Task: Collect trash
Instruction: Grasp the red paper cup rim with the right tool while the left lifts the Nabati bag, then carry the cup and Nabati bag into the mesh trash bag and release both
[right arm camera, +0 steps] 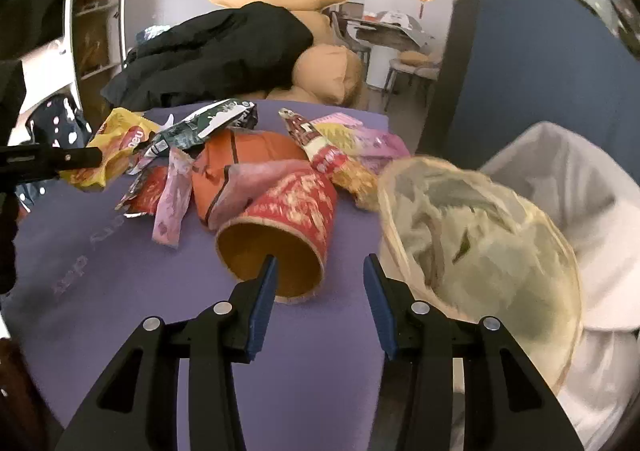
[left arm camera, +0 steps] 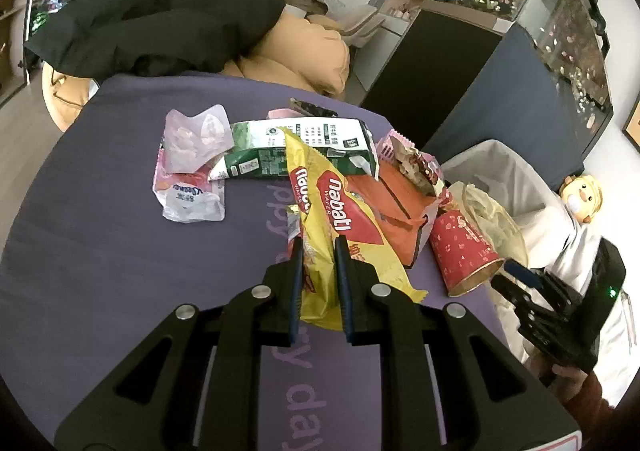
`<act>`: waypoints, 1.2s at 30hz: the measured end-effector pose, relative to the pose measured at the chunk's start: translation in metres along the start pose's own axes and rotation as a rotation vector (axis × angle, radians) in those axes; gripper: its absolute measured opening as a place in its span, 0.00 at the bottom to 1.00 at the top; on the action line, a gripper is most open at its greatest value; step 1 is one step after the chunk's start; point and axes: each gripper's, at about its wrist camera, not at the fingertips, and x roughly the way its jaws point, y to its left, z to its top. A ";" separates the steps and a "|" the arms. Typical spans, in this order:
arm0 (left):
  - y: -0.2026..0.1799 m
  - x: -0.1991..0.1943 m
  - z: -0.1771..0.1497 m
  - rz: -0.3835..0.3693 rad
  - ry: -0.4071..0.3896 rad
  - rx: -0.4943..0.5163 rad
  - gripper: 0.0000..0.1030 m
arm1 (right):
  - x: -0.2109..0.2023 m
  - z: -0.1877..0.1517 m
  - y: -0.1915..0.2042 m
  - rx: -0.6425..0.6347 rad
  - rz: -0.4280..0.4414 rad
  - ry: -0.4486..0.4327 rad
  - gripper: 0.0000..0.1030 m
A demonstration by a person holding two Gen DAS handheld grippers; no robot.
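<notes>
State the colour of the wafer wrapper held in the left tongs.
Yellow with red panels; the wafer wrapper shows best in the left wrist view.

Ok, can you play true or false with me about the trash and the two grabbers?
1. The left gripper is pinching the yellow wafer wrapper. True.
2. The red paper cup is standing upright. False: it lies on its side, its open mouth facing the right gripper.
3. The right gripper is holding the cup. False: its jaws are open and hold nothing.
4. A green and white carton lies in the trash pile. True.
5. The mat under the trash is purple. True.
</notes>
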 end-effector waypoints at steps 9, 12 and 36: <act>-0.012 -0.007 0.006 -0.001 -0.023 0.016 0.14 | 0.017 0.040 -0.017 0.034 0.133 -0.016 0.07; -0.028 -0.012 0.013 -0.015 -0.045 0.039 0.14 | 0.002 0.050 -0.027 0.059 0.166 -0.039 0.06; -0.250 0.096 0.034 -0.252 0.087 0.239 0.14 | -0.117 0.019 -0.211 0.216 -0.132 -0.234 0.06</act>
